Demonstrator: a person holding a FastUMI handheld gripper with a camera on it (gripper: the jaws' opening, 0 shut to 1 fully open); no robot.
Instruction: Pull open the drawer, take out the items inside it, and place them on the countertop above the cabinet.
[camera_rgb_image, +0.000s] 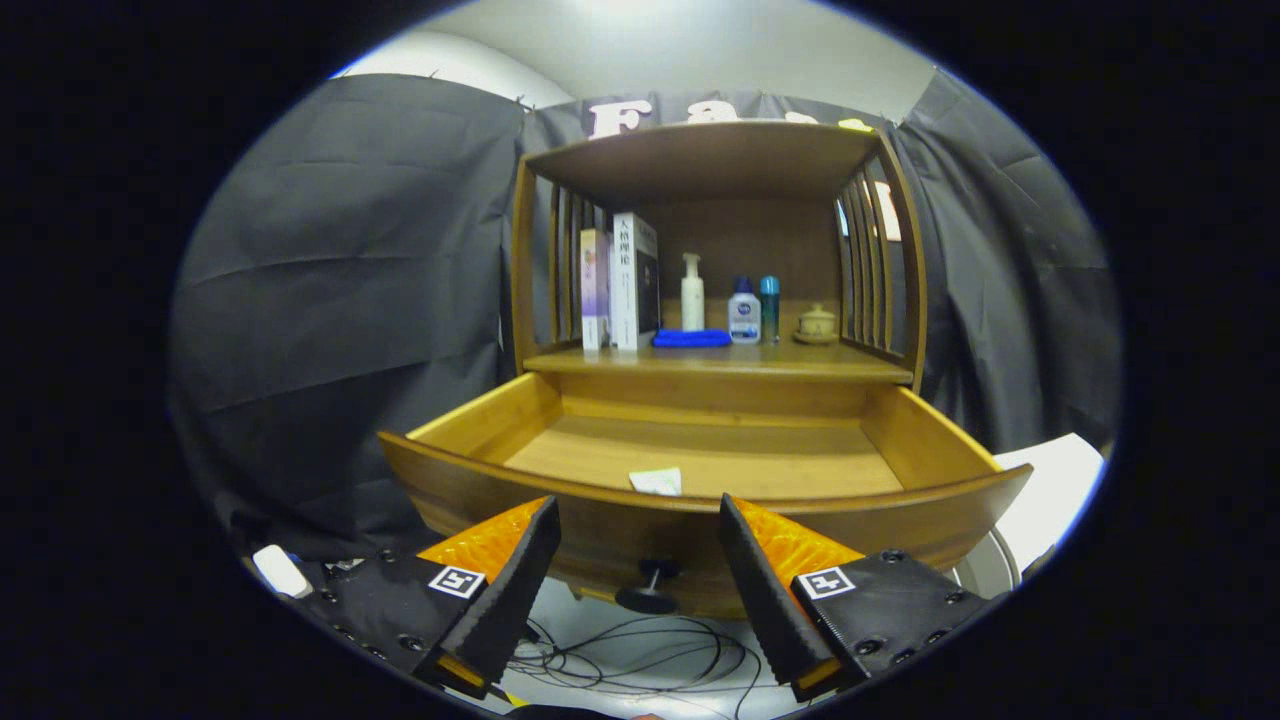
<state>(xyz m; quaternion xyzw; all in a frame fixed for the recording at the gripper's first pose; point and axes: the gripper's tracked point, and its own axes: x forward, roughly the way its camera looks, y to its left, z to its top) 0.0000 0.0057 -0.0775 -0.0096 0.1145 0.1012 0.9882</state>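
One item, a small white packet (656, 481), lies in the open drawer (700, 455) just behind its front panel, and it sits ahead of and above the gripper (640, 535), roughly in line with the gap between the fingers. Those fingers stand apart, holding nothing, below the drawer front near its knob (648, 590). Reaching the packet likely means rising over the front panel. Above the drawer, the countertop (700, 358) holds books and bottles.

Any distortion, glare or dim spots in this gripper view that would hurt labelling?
Gripper view: fisheye bows the open drawer front; sharp overall, no glare; shelf items dim under the cabinet top; white item in the drawer small but clear; hand-held gripper fingers apart, holding nothing.
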